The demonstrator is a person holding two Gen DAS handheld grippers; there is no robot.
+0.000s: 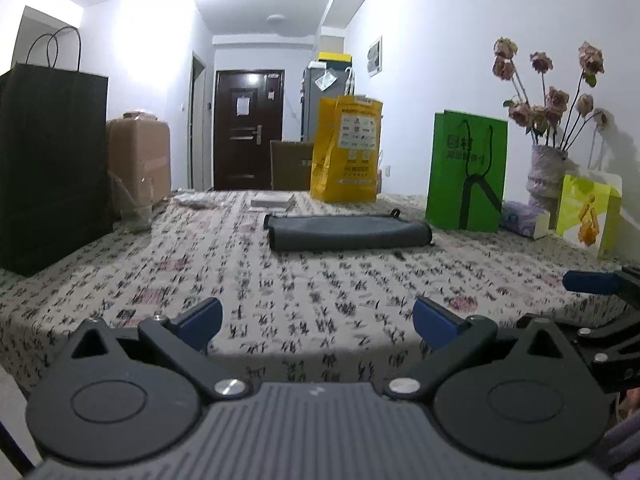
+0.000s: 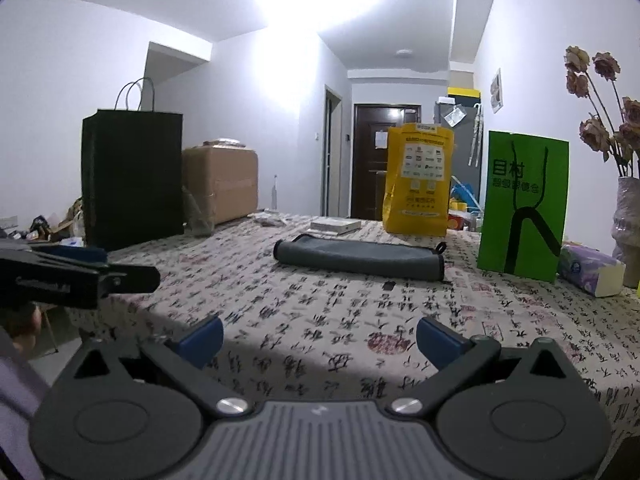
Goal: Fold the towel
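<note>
A dark grey towel [image 1: 348, 232] lies folded into a long flat strip on the patterned tablecloth, well ahead of both grippers; it also shows in the right wrist view [image 2: 360, 258]. My left gripper [image 1: 318, 320] is open and empty near the table's front edge. My right gripper [image 2: 320, 340] is open and empty too, beside the left one. The right gripper's fingers [image 1: 592, 282] show at the right edge of the left wrist view. The left gripper [image 2: 80, 276] shows at the left edge of the right wrist view.
A black paper bag [image 1: 52, 160] and a cardboard box [image 1: 140, 160] stand at the left. A yellow bag [image 1: 346, 148], a green bag [image 1: 466, 170], a tissue pack [image 2: 590, 272] and a vase of dried flowers [image 1: 546, 176] stand behind and right of the towel. A small white box [image 1: 272, 201] lies behind it.
</note>
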